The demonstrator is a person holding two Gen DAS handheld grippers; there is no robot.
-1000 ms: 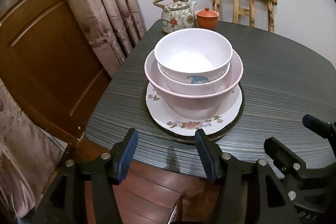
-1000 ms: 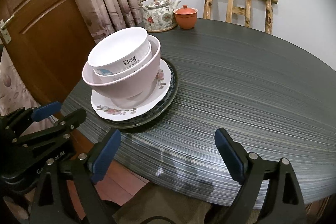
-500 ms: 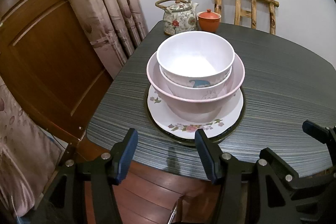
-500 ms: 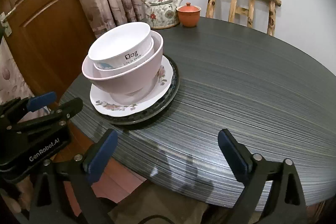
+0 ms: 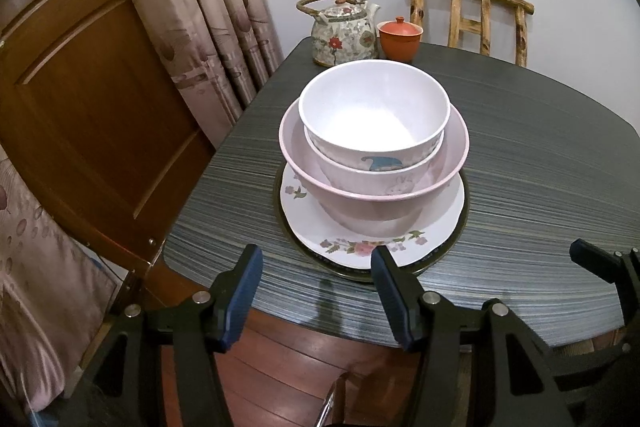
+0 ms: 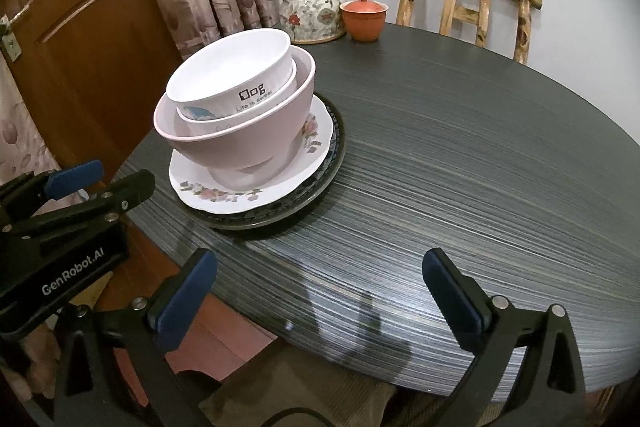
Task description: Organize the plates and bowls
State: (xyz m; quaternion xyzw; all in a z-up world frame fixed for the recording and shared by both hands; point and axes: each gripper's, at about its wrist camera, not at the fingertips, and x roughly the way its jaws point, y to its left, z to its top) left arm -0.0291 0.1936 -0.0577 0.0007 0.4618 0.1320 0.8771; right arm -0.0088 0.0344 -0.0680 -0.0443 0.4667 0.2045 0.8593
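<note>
My left gripper (image 5: 316, 291) has its jaws apart, nothing between them, hanging at the near table edge just short of the stack. My right gripper (image 6: 318, 297) is also spread wide and empty, over the near edge of the table (image 6: 460, 147), well to the right of the stack.

Outward from there: white bowl (image 5: 374, 111) with "Dog" lettering sits on top, nested in a second white bowl (image 5: 376, 165) with a blue print, both inside the big pink bowl (image 5: 374, 199). Pink bowl stands on the floral plate (image 5: 360, 247), which lies on a dark plate (image 6: 320, 179) underneath. Stack looks centred and upright, near the table's left side.

Far end of the table: floral teapot (image 5: 344, 31) and an orange lidded cup (image 5: 400, 35), just beside each other, well apart from the stack. Wooden chair (image 5: 472, 15) behind.

Progress, my judgement: all visible plates and bowls are already nested large to small, so the organising looks basically done. Nothing loose left that I can see. Possibly only backing off remains.
</note>
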